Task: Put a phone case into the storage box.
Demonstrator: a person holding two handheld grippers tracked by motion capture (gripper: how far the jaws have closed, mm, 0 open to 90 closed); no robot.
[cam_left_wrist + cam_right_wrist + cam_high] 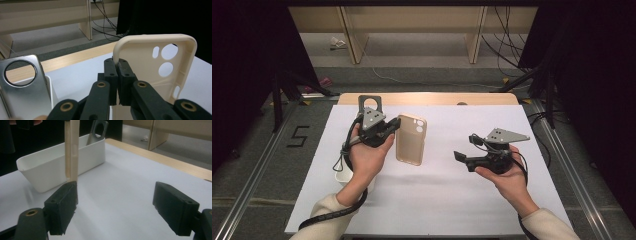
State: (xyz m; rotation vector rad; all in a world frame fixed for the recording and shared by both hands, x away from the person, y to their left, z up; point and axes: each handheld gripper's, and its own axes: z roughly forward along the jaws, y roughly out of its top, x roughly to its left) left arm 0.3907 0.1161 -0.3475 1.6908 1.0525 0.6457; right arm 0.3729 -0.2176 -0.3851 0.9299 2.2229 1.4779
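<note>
We looked down on a table covered by a white sheet (437, 200), its pale wooden far edge (427, 98) showing at twelve o'clock. Grey floor with metal rails ran along both sides, and dark curtains closed in the left and right. Most of the sheet lay bare: a wide open stretch spread across the middle and toward six o'clock, between the two forearms.

At about ten o'clock from the table's centre, the left gripper (396, 125) was clamped shut on the long edge of a cream-coloured, flexible plastic phone case with camera cut-outs (411, 140). In the left gripper view the two black pads met tightly on the case's rim, and the case (155, 72) stood up on the three o'clock side of the jaws, its hollow inside facing us. In the right gripper view it appeared edge-on as a thin upright strip (71, 152) clear of the sheet.

Under the left hand sat a white rectangular plastic tub (62, 167), with a shiny grey metal plate with a round hole (22, 85) standing in it, close to the table's left edge.

At about three o'clock, well apart from the case, the right gripper (458, 156) pointed toward nine o'clock. Its jaws stood wide apart with nothing between them, bare sheet showing in the gap.
</note>
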